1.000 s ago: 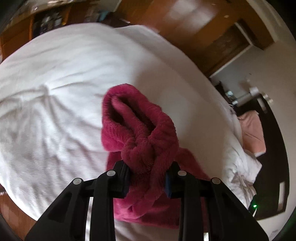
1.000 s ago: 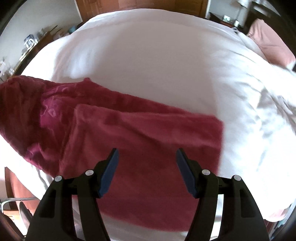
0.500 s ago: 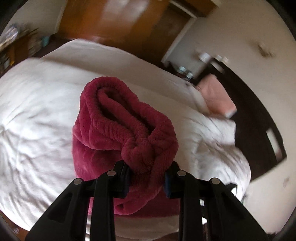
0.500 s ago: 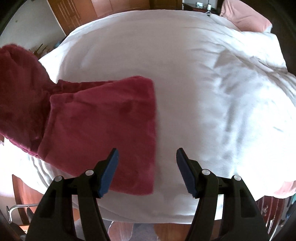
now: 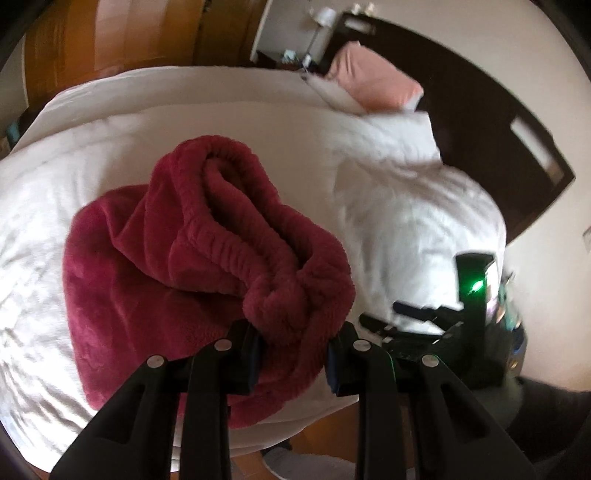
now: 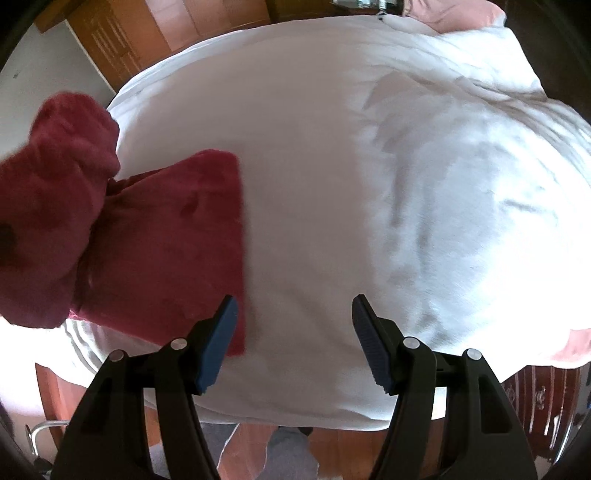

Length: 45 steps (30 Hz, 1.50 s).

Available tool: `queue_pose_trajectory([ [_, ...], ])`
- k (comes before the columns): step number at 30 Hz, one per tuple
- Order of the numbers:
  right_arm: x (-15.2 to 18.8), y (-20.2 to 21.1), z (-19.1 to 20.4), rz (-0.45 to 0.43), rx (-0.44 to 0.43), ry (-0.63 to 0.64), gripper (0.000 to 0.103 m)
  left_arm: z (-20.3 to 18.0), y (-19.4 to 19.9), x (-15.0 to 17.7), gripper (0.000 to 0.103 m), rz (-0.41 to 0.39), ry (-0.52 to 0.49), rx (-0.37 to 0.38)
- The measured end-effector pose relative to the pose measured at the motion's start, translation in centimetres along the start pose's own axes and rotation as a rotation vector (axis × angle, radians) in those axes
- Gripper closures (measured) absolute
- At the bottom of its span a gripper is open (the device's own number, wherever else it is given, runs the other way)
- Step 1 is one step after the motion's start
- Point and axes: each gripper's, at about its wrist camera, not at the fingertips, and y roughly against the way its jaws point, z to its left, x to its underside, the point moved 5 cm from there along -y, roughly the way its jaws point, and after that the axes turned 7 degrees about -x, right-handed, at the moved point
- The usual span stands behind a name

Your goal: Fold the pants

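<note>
Dark red fleece pants (image 5: pixel 155 280) lie partly folded on a white bed (image 5: pixel 406 229). My left gripper (image 5: pixel 293 354) is shut on the bunched waistband end, which hangs lifted over the flat folded part. In the right wrist view the folded pants (image 6: pixel 166 251) lie flat at the left, with the lifted bunch (image 6: pixel 51 206) hanging above their left side. My right gripper (image 6: pixel 291 332) stands open over bare white bedding, just right of the pants' edge, with nothing between its fingers.
A pink pillow (image 5: pixel 376 81) and a dark headboard (image 5: pixel 498 122) are at the bed's far end. Wooden wardrobe doors (image 6: pixel 155 33) stand behind the bed. The right gripper's body with a green light (image 5: pixel 476 288) shows low right in the left wrist view. Wooden floor (image 6: pixel 332 450) lies below the bed's near edge.
My left gripper has swung sideways with the waistband, rolling as it went, so the headboard is now in its view. My right gripper has slid right, off the pants and over bare bedding.
</note>
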Motion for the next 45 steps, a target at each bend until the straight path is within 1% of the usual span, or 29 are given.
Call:
queue_pose_trajectory([
  [4, -0.2, 0.6, -1.1, -0.010, -0.003, -0.014, 0.037, -1.3, -2.1, 1.0, 0.077, 0.030, -0.032, -0.008],
  [6, -0.6, 0.8, -1.3, -0.017, -0.019, -0.022, 0.037, -1.3, -2.8, 1.8, 0.077, 0.044, -0.040, -0.009],
  [8, -1.1, 1.0, -1.3, -0.020, -0.046, -0.032, 0.037, -2.2, -4.1, 2.0, 0.077, 0.061, -0.049, -0.008],
  [11, -2.3, 1.2, -0.7, -0.023, -0.107, -0.039, 0.037, -2.8, -5.3, 3.2, 0.077, 0.084, -0.073, -0.013],
  [16, -5.2, 1.2, 1.8, -0.008, -0.290, -0.060, 0.037, -3.4, -6.9, 4.7, 0.077, 0.109, -0.092, -0.021],
  [17, -5.8, 1.0, 2.4, -0.003, -0.313, -0.056, 0.037, -3.4, -7.1, 5.0, 0.077, 0.113, -0.091, -0.023],
  [19, -6.8, 0.7, 3.7, 0.005, -0.331, -0.025, 0.037, -3.2, -7.3, 5.3, 0.077, 0.117, -0.084, -0.022],
  [23, -8.0, -0.7, 6.7, 0.038, -0.351, 0.085, 0.037, -3.0, -7.2, 5.5, 0.077, 0.106, -0.073, -0.021],
  [24, -8.2, -1.2, 7.5, 0.050, -0.351, 0.112, 0.037, -2.9, -7.1, 5.6, 0.077, 0.104, -0.074, -0.022],
  [26, -8.5, -2.4, 8.5, 0.061, -0.320, 0.161, 0.037, -2.7, -6.7, 5.7, 0.076, 0.102, -0.071, -0.022],
  [27, -8.7, -2.9, 8.8, 0.066, -0.305, 0.178, 0.039, -2.8, -6.8, 5.8, 0.076, 0.102, -0.070, -0.025],
  [28, -9.2, -3.5, 9.1, 0.066, -0.292, 0.185, 0.054, -2.9, -6.8, 5.8, 0.076, 0.102, -0.070, -0.027],
  [29, -9.5, -3.9, 9.3, 0.072, -0.287, 0.187, 0.066, -2.8, -6.6, 5.8, 0.076, 0.101, -0.072, -0.029],
  [30, -9.9, -4.3, 9.4, 0.083, -0.290, 0.178, 0.085, -2.8, -6.6, 5.8, 0.076, 0.099, -0.075, -0.032],
  [31, -10.3, -4.6, 9.3, 0.086, -0.282, 0.166, 0.091, -2.9, -6.6, 5.8, 0.076, 0.097, -0.078, -0.035],
  [35, -10.4, -4.4, 7.8, 0.054, -0.254, 0.125, 0.094, -3.3, -6.9, 5.6, 0.076, 0.092, -0.081, -0.034],
  [36, -10.3, -4.3, 6.8, 0.046, -0.249, 0.087, 0.094, -3.5, -6.9, 5.6, 0.076, 0.091, -0.094, -0.036],
  [38, -10.1, -4.3, 5.0, 0.043, -0.242, 0.017, 0.094, -4.6, -7.1, 6.1, 0.076, 0.089, -0.154, -0.051],
  [39, -9.8, -4.8, 3.8, 0.057, -0.242, -0.027, 0.094, -5.2, -7.3, 6.3, 0.076, 0.090, -0.184, -0.059],
  [41, -9.3, -6.3, 2.4, 0.090, -0.226, -0.062, 0.094, -6.4, -8.1, 7.0, 0.074, 0.104, -0.249, -0.084],
  [44, -8.8, -8.3, 2.1, 0.121, -0.194, -0.037, 0.094, -7.4, -9.7, 7.9, 0.066, 0.143, -0.307, -0.093],
  [45, -8.7, -8.9, 2.1, 0.130, -0.192, -0.035, 0.094, -7.6, -9.9, 8.0, 0.060, 0.147, -0.316, -0.088],
])
